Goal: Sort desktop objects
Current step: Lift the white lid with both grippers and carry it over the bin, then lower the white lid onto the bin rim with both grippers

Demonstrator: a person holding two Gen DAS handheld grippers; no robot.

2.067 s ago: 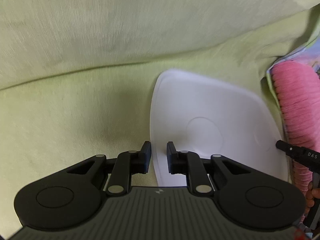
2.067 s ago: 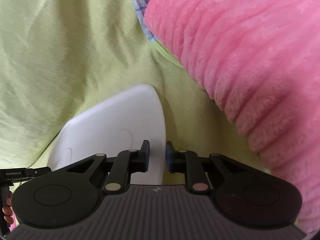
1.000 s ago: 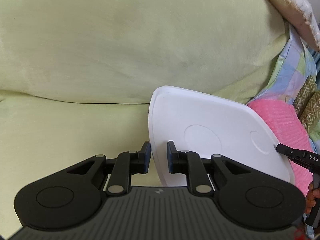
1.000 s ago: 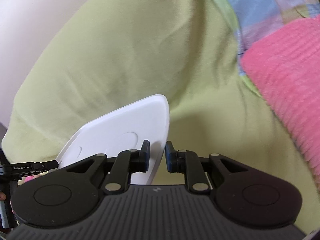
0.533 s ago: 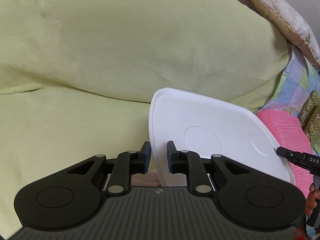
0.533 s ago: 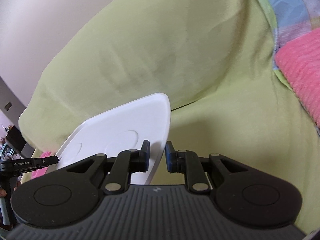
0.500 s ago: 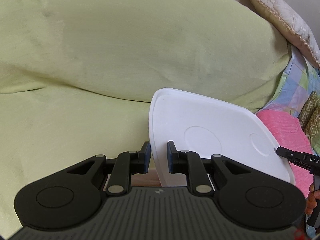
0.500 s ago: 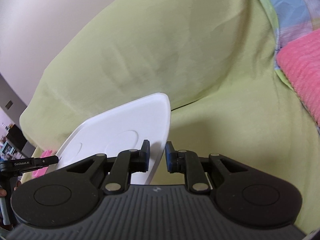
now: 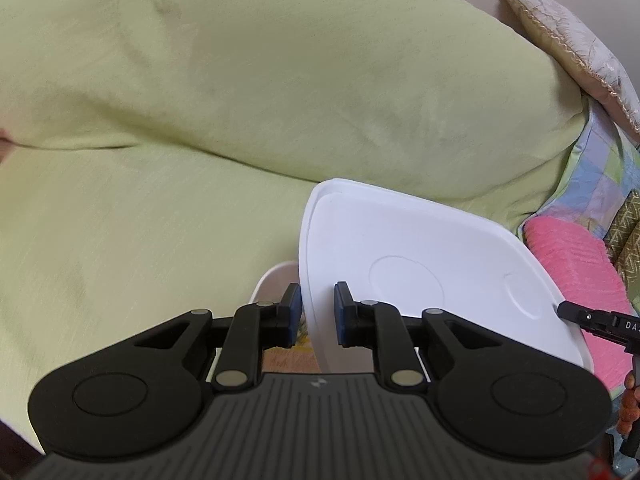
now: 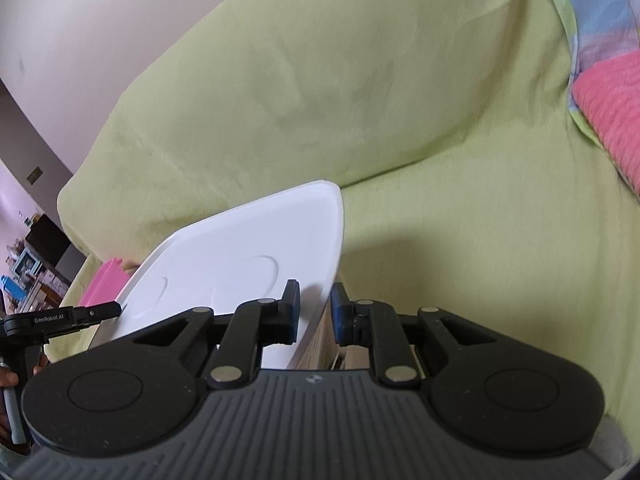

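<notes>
The left gripper (image 9: 316, 316) pinches one edge of a white tray (image 9: 420, 272), its blue-padded fingers (image 9: 294, 306) pressed against either side of the rim. The right gripper (image 10: 314, 314) pinches the opposite edge of the same tray (image 10: 240, 276) in the same way. Held between the two, the tray is off the sofa and tilted. Its face is bare, marked only by a round recess near the middle and a smaller oval one toward one end. In the left view the tip of the right gripper shows at the tray's far rim, and in the right view the tip of the left gripper shows likewise. Just below the tray's left edge a pale curved rim (image 9: 272, 276) peeks out; what it belongs to cannot be told. Beyond lies a sofa under a light green cover (image 9: 240, 100). Farther right sit a pink ribbed blanket (image 9: 576, 264), a patchwork cloth (image 9: 600, 176) and a beige cushion (image 9: 568, 40). In the right view a pink box (image 10: 102, 286) lies past the tray.
</notes>
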